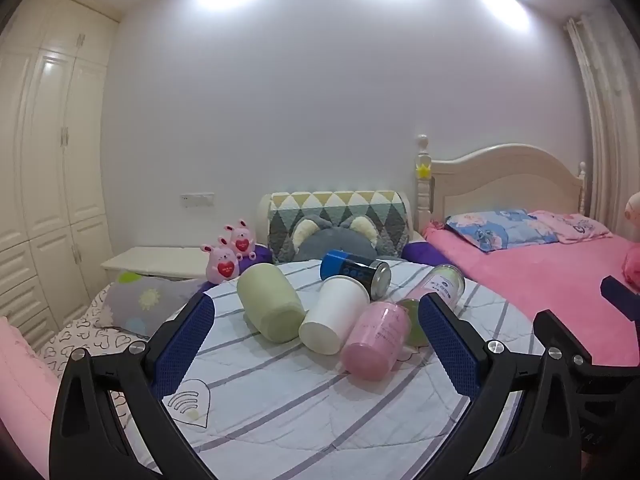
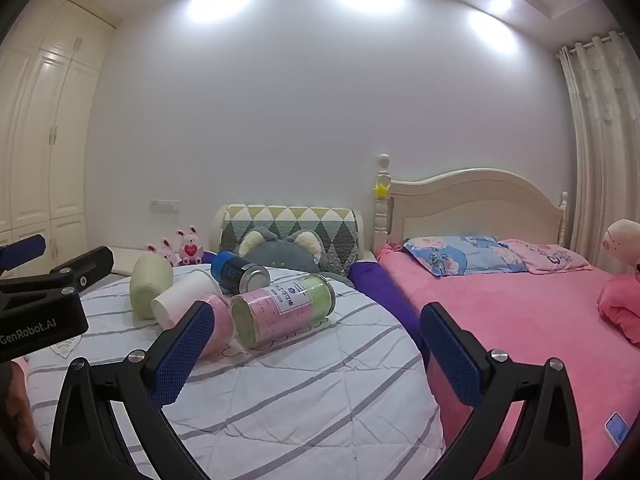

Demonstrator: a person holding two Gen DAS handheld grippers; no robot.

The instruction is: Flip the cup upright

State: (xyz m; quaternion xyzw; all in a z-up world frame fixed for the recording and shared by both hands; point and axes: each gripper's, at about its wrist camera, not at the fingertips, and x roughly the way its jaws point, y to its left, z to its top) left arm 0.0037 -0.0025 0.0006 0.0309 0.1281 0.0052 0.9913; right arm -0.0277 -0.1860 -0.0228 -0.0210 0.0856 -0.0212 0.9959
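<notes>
While we are looking along the left gripper (image 1: 316, 336), its blue-padded fingers (image 1: 186, 344) are standing wide apart and holding nothing, hanging above a round table covered with a striped white quilt (image 1: 304, 412). Five containers are lying on their sides in a cluster at about twelve o'clock from the fingertips. A pale green cup (image 1: 272, 306) is lying at eleven o'clock, its base turned toward us. Just beside it, at twelve o'clock, a white paper cup (image 1: 334, 316) is lying touching it, base also toward us. A pink cup (image 1: 378, 340) is lying at one o'clock, pressed against the white one. Behind them, a blue can (image 1: 354, 270) is resting farther back, and a clear jar with a pink and green filling (image 1: 442, 282) is showing at two o'clock, partly hidden by the right-hand finger. The right gripper (image 1: 580, 344) is entering at three o'clock (only part of its frame is visible).

Turning to the right wrist view, we are seeing the right gripper (image 2: 316, 338) with its fingers (image 2: 450, 354) likewise spread wide and empty. The clear jar (image 2: 282, 310) is lying at twelve o'clock, mouth toward us. The pink cup (image 2: 218, 326) is peeking out at eleven o'clock behind the left-hand finger, touching the jar. The white paper cup (image 2: 182, 298), pale green cup (image 2: 150, 284) and blue can (image 2: 240, 272) are lying farther off at ten to eleven o'clock. The left gripper (image 2: 44, 300) is hovering at nine o'clock. A pink bed (image 2: 520, 312) is stretching away at two o'clock.
</notes>
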